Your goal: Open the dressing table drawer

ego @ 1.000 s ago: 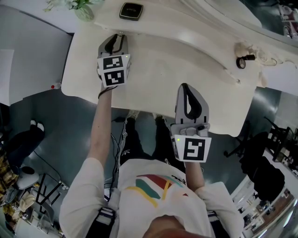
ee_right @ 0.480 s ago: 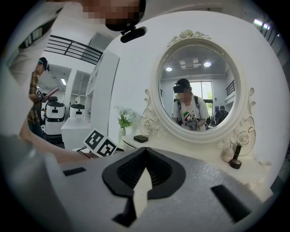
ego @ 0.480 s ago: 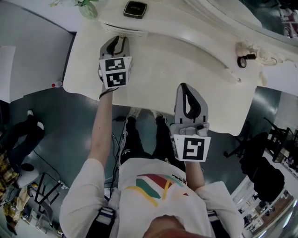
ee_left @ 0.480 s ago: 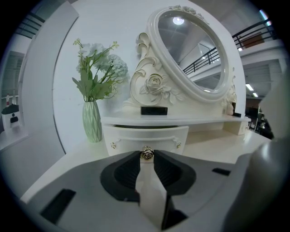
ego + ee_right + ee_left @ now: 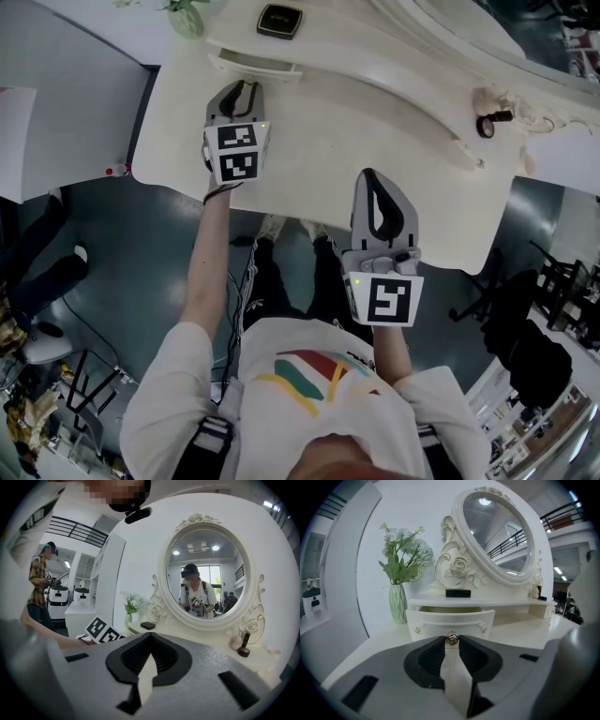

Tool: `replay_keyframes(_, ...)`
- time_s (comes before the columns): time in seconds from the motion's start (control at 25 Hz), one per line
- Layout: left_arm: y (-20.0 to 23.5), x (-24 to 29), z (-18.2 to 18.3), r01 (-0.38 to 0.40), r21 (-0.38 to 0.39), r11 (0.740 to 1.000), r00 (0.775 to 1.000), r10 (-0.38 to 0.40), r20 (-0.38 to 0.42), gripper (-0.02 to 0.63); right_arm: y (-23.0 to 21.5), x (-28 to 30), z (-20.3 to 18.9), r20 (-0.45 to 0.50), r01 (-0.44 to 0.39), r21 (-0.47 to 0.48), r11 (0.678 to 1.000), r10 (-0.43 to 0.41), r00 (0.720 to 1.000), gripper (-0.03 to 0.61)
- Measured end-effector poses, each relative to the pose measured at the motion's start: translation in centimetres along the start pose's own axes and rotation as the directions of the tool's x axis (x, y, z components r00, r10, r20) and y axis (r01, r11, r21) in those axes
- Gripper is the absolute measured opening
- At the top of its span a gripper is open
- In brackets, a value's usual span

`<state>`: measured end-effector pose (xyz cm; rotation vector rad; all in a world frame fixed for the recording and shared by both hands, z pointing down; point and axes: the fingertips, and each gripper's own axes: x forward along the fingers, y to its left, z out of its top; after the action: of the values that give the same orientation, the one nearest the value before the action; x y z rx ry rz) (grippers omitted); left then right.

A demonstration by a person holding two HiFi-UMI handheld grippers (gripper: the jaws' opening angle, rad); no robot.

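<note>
Your left gripper (image 5: 246, 86) is clamped on the small gold knob (image 5: 451, 639) of the drawer (image 5: 450, 620), which stands partly out beneath the mirror (image 5: 497, 536). Your right gripper (image 5: 373, 176) hangs over the front of the table (image 5: 309, 159), jaws together, holding nothing.

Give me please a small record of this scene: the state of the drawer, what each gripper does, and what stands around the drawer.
drawer: partly pulled out from under the shelf
left gripper: shut on the middle knob of the drawer
right gripper: shut, empty, over the front part of the table
beside the drawer: vase with flowers
on the shelf: black box
behind: oval mirror
</note>
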<state>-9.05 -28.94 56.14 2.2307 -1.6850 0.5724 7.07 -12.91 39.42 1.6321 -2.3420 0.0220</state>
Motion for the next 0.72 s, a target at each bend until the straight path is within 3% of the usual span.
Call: replay_keyframes(0.72, 0.2, -1.8, -1.0, 0.000, 0.005, 1.000, 1.000, 0.001, -0.020, 0.091, 0.8, -0.3, 1.0, -0.001, -0.008, 0.000, 1.000, 0.008, 1.000, 0.000)
